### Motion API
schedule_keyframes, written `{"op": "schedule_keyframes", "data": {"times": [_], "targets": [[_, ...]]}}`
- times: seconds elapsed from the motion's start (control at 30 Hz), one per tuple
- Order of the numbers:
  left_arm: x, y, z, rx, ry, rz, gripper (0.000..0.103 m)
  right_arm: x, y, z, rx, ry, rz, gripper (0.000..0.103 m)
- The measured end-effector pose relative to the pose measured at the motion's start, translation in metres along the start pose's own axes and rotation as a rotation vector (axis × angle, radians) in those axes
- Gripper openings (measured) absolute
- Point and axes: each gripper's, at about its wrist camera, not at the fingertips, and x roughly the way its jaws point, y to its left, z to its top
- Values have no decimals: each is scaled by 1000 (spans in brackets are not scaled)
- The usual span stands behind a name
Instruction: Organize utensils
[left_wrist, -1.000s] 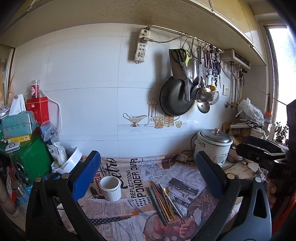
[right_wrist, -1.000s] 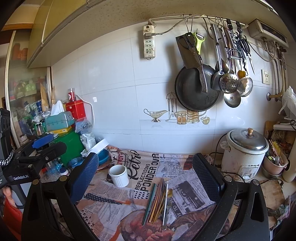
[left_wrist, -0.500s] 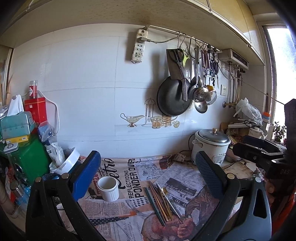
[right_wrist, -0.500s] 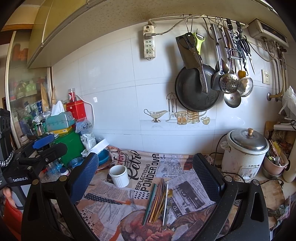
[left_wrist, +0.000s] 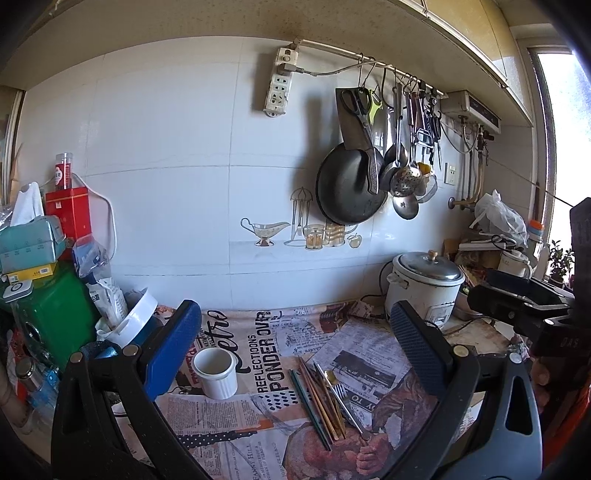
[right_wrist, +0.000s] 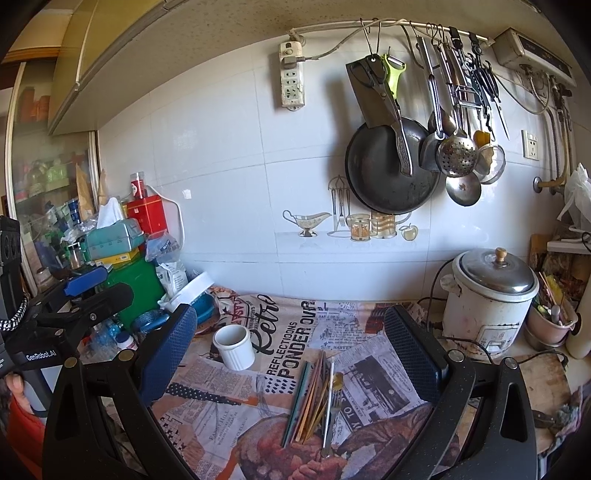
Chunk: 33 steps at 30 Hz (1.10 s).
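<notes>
A bundle of chopsticks, a fork and a spoon (left_wrist: 325, 398) lies on the newspaper-print cloth (left_wrist: 236, 417), just right of a white ribbed cup (left_wrist: 216, 373). My left gripper (left_wrist: 293, 306) hovers open above them with nothing between its blue pads (left_wrist: 173, 343). In the right wrist view the same utensils (right_wrist: 314, 398) and cup (right_wrist: 234, 347) lie below my open, empty right gripper (right_wrist: 289, 309). Each gripper shows at the edge of the other's view: the right gripper (left_wrist: 491, 291) at far right, the left gripper (right_wrist: 99, 288) at far left.
A white rice cooker (right_wrist: 487, 295) stands at the back right with its cord on the counter. Green and red tins, a tissue box and bags (left_wrist: 44, 280) crowd the left. A pan, cleaver and ladles (right_wrist: 391, 162) hang on the tiled wall.
The left wrist view has drifted very slightly sideways. The cup and utensils lie where they were, and both grippers stay open.
</notes>
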Motion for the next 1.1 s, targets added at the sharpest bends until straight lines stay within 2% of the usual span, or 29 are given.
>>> {"op": "schedule_keyframes", "data": {"times": [0.2,0.33,0.5,0.77,0.97,1.0,1.07,1.1], "targets": [[26,1,-18,-10,33,54,103,22,-14,-11,25,67,-21,101],[57,1,-35,-13,132,50,103,44,-25,-22,38,135,-43,101],[102,3,-66,-44,285,59,103,78,-44,-46,68,267,-69,101],[170,13,-119,-103,517,129,103,135,-78,-90,138,491,-125,101],[213,14,-155,-119,641,147,102,175,-100,-124,184,623,-156,100],[220,13,-161,-118,660,147,102,182,-105,-131,189,651,-161,100],[235,12,-173,-125,700,141,94,194,-110,-142,195,692,-167,99],[241,12,-178,-128,721,135,92,201,-113,-148,200,711,-166,95]]}}
